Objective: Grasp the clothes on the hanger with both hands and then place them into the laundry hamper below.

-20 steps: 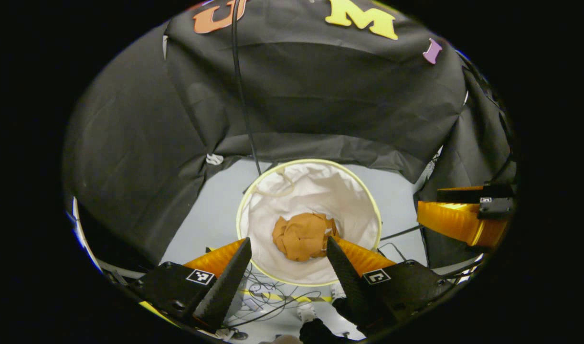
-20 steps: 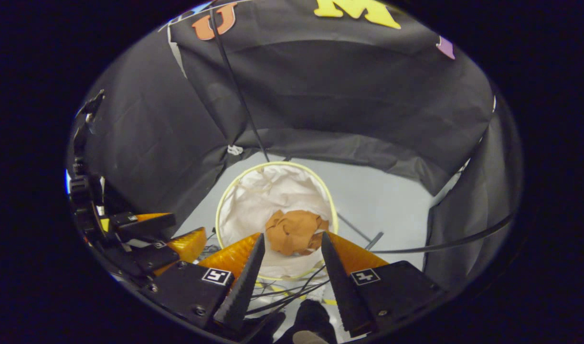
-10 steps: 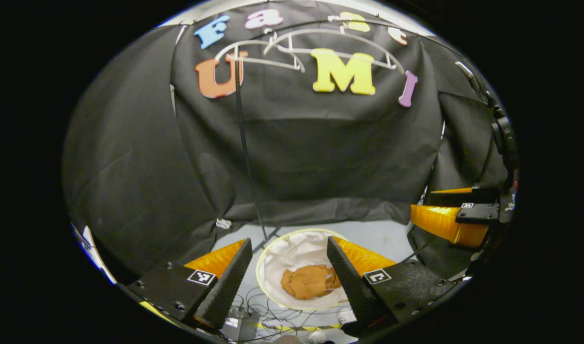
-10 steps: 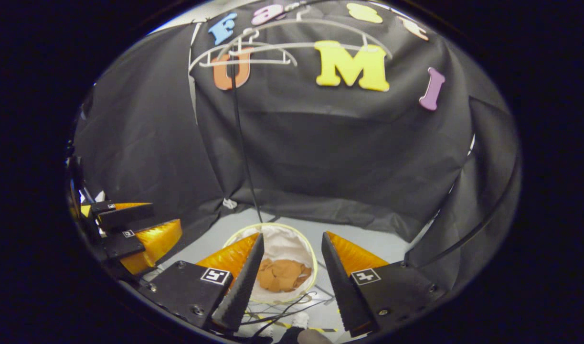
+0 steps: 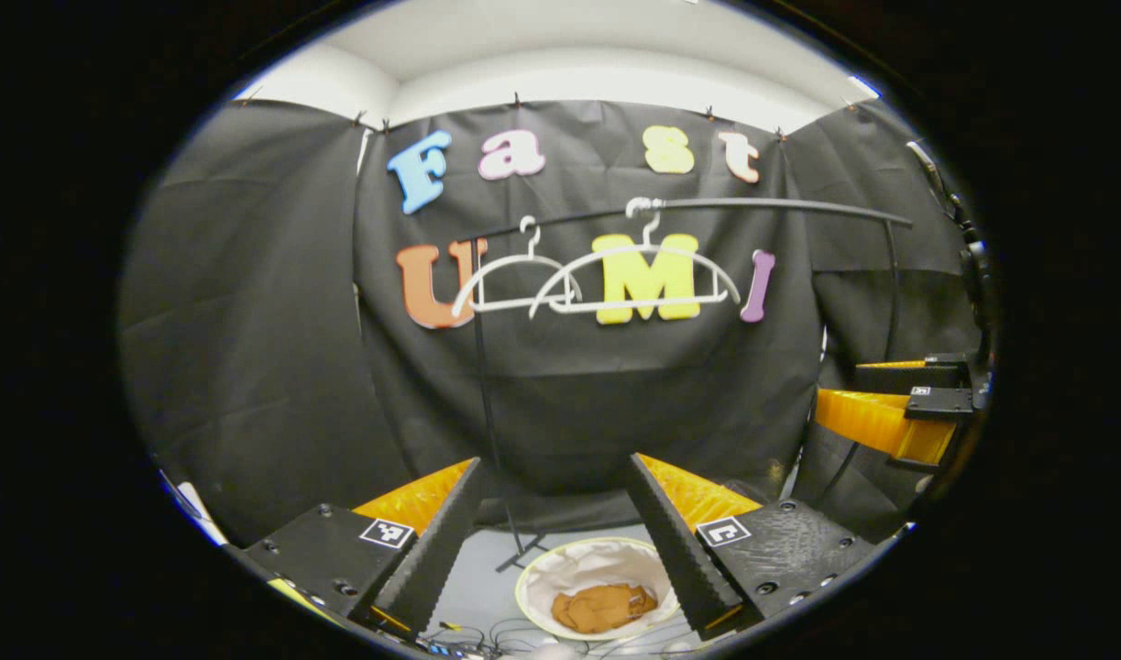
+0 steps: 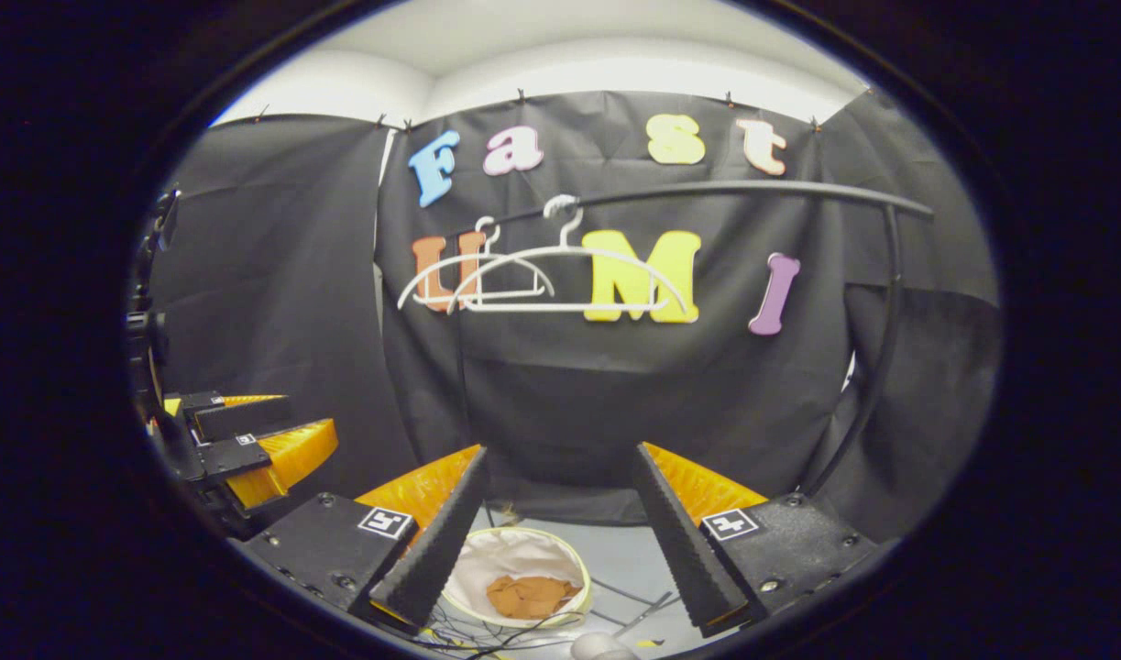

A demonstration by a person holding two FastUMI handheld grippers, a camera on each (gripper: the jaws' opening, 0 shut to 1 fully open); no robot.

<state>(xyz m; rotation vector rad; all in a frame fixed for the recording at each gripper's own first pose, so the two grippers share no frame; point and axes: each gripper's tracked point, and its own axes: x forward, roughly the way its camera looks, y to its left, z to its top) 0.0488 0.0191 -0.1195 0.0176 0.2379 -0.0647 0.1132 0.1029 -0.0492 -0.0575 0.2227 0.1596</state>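
Observation:
An orange-brown garment (image 5: 604,607) (image 6: 526,596) lies crumpled in the bottom of the white round hamper (image 5: 586,564) (image 6: 510,555) on the floor. Two bare white hangers (image 5: 638,275) (image 6: 560,275) hang from the black rail (image 5: 762,207) (image 6: 734,190) high up. My left gripper (image 5: 553,472) is open and holds nothing; it stands well above the hamper. My right gripper (image 6: 560,463) is likewise open with nothing between its fingers. In the left gripper view the right gripper (image 5: 899,412) shows at the right edge; in the right gripper view the left gripper (image 6: 248,440) shows at the left edge.
The rail's black upright pole (image 5: 487,394) comes down just left of the hamper. Loose cables (image 5: 523,632) lie on the grey floor in front of the hamper. Black cloth walls close in the booth on three sides.
Both grippers rose and tilted up from looking down into the hamper. The hamper sank to the bottom of each view, and the hangers and rail came into sight. The garment stayed put.

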